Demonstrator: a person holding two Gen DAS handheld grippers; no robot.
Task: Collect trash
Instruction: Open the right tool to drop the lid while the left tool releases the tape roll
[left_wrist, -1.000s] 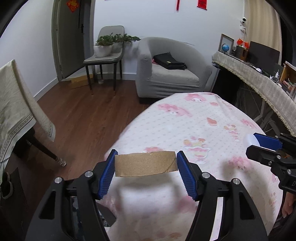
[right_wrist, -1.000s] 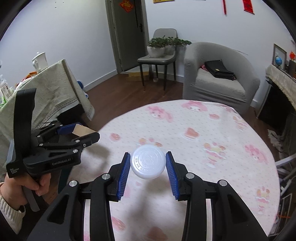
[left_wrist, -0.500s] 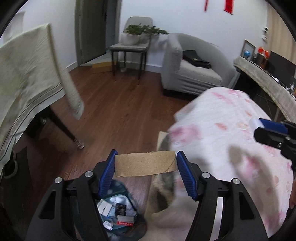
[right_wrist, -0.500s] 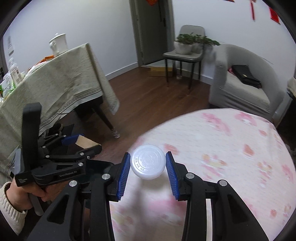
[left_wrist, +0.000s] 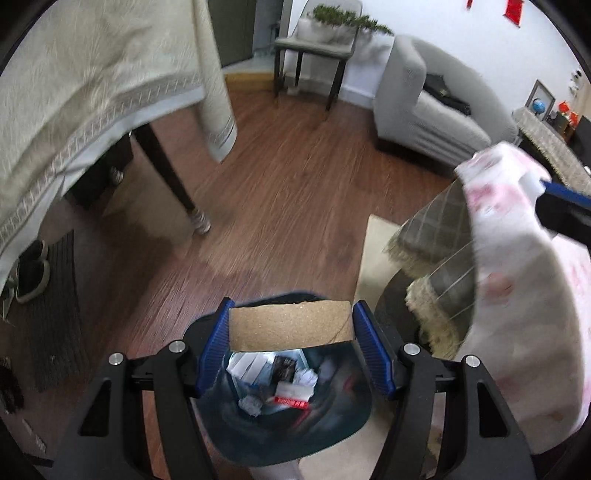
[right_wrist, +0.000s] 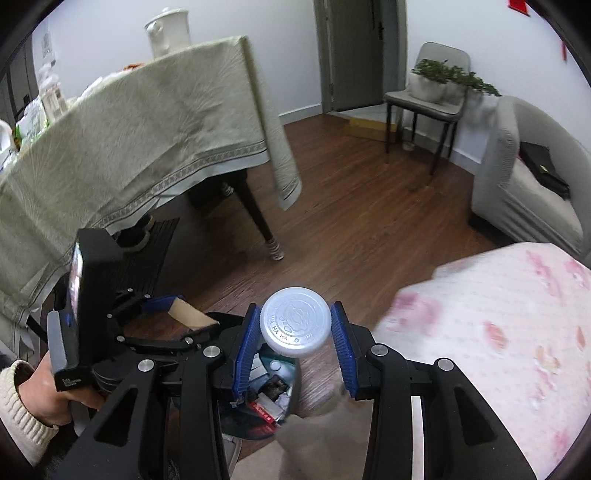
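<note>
My left gripper (left_wrist: 291, 334) is shut on a brown cardboard tube (left_wrist: 290, 329), held crosswise directly above an open trash bin (left_wrist: 332, 424) with a dark teal liner that holds several papers and wrappers. My right gripper (right_wrist: 295, 332) is shut on a white plastic bottle (right_wrist: 295, 320), its embossed base facing the camera, above the bin's right side (right_wrist: 269, 391). The left gripper with the tube (right_wrist: 190, 315) shows at the lower left of the right wrist view, held by a hand in a cream sleeve.
A round table with a pink-print cloth (left_wrist: 524, 295) (right_wrist: 498, 332) stands right of the bin. A table with a beige cloth (left_wrist: 92, 92) and a dark leg (left_wrist: 166, 173) stands left. Wood floor, a grey armchair (left_wrist: 424, 107) and a chair with plants (right_wrist: 428, 99) lie beyond.
Both grippers have swung left and down, off the pink table, to above the trash bin. Each keeps its hold on its object.
</note>
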